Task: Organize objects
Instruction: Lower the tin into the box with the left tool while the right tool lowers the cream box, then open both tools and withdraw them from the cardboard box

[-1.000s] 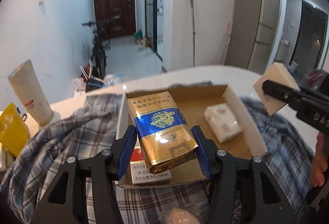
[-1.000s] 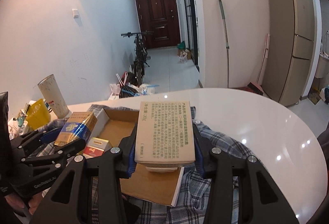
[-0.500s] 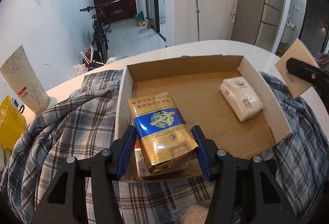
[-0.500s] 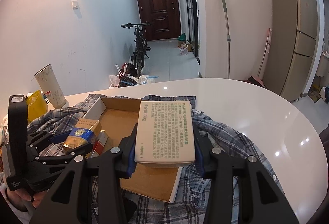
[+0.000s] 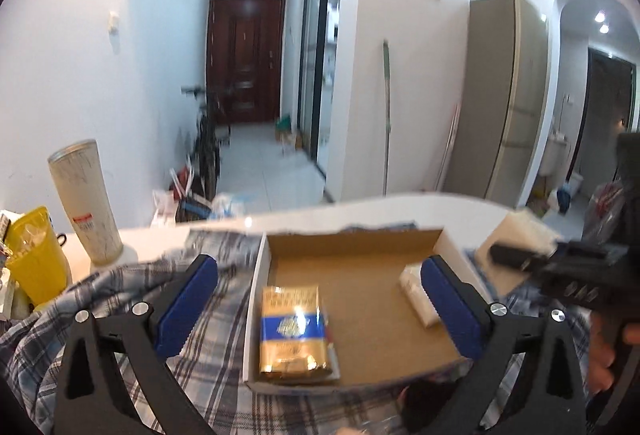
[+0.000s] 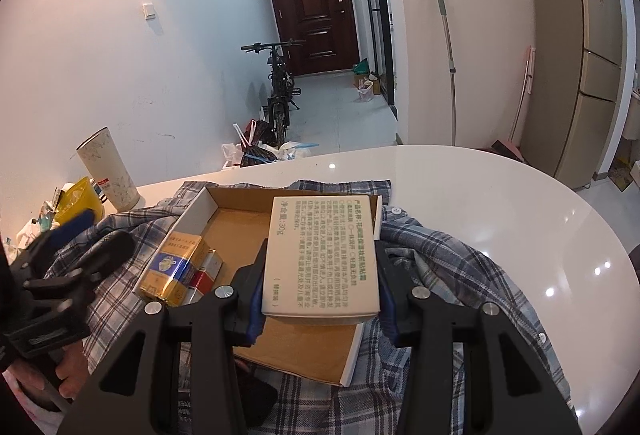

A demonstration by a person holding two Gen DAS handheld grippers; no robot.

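Note:
An open cardboard box (image 5: pixel 352 247) (image 6: pixel 224 219) lies on a plaid shirt (image 5: pixel 216 319) (image 6: pixel 440 255) on the white table. A gold-and-blue packet (image 5: pixel 294 327) (image 6: pixel 172 267) lies in the box's near-left corner on a red-and-white pack (image 6: pixel 206 277). A white wrapped packet (image 5: pixel 418 295) lies at the box's right side. My left gripper (image 5: pixel 316 303) is open and empty, above and behind the gold packet. My right gripper (image 6: pixel 320 289) is shut on a white printed box (image 6: pixel 322 255), held over the cardboard box's right side; it also shows in the left wrist view (image 5: pixel 516 247).
A tall white tumbler (image 5: pixel 86 199) (image 6: pixel 108 169) and a yellow cup (image 5: pixel 34 255) (image 6: pixel 80 201) stand on the table at the left. The bare white table (image 6: pixel 500 203) curves away to the right. A bicycle (image 6: pixel 280 91) stands in the hallway beyond.
My left gripper has opened and let go of the gold-and-blue packet, which now lies in the box, and has drawn back and up. The right gripper still holds the white box.

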